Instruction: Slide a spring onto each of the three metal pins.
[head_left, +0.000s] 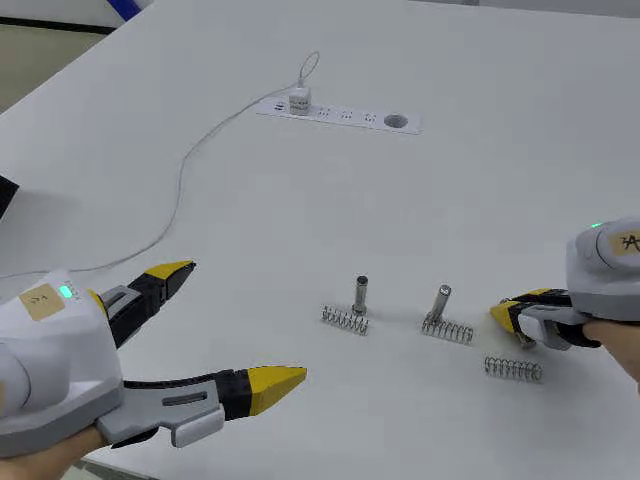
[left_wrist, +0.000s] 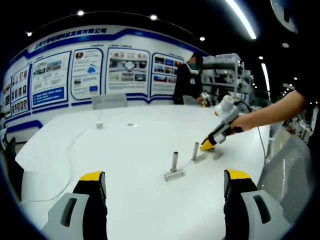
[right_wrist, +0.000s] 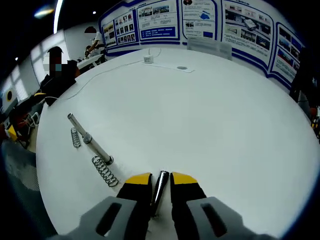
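Pinching a metal pin (right_wrist: 159, 189), right gripper (right_wrist: 160, 176) jaws seem near-closed.

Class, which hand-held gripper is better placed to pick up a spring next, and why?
Probably the left hand-held gripper: its jaws stand open and empty, facing the nearest spring. The right hand-held gripper is closed around a metal pin.

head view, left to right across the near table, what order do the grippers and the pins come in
left gripper → left pin → middle pin → right gripper, shut on the third pin
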